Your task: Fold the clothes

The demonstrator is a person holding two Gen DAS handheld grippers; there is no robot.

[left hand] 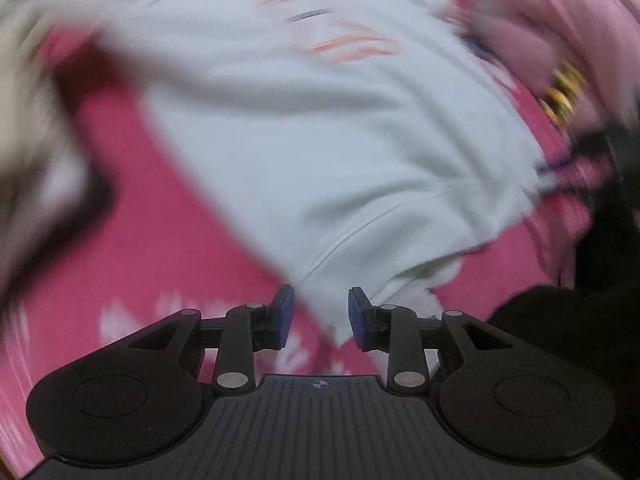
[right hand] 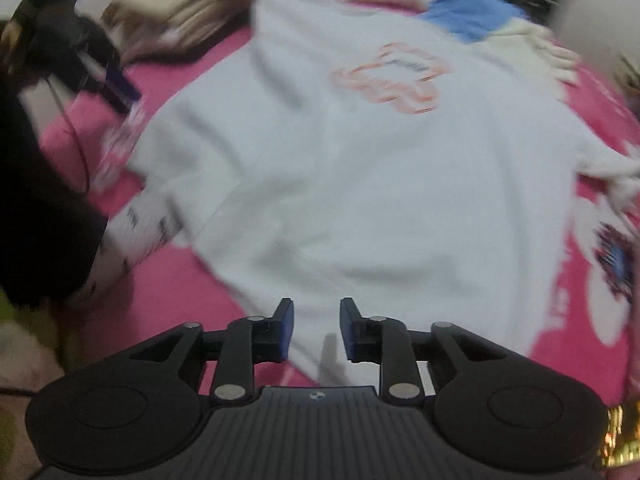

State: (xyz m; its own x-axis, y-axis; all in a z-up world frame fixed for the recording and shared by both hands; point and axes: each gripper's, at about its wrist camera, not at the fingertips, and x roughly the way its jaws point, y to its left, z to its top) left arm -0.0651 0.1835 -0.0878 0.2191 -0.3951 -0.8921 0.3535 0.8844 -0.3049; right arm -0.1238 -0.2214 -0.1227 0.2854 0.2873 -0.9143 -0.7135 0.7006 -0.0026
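A white sweatshirt (left hand: pixel 320 128) with an orange outline print (left hand: pixel 352 46) lies spread on a pink patterned bedspread (left hand: pixel 168 248). My left gripper (left hand: pixel 320 316) is open and empty, just above the sweatshirt's near hem corner. In the right wrist view the same sweatshirt (right hand: pixel 352 184) fills the middle, print (right hand: pixel 394 78) at the far side, a cuffed sleeve (right hand: pixel 140 224) at the left. My right gripper (right hand: pixel 316 330) is open and empty over the near edge. The left gripper also shows in the right wrist view (right hand: pixel 116 88), at the far left. Both views are motion-blurred.
Beige folded cloth (right hand: pixel 180 12) lies at the far left of the bed and a blue garment (right hand: pixel 472 8) and cream cloth (right hand: pixel 536 48) at the far right. A pink sleeve with gold trim (left hand: pixel 560 96) is at the right. Dark clothing (right hand: pixel 36 240) sits at the left.
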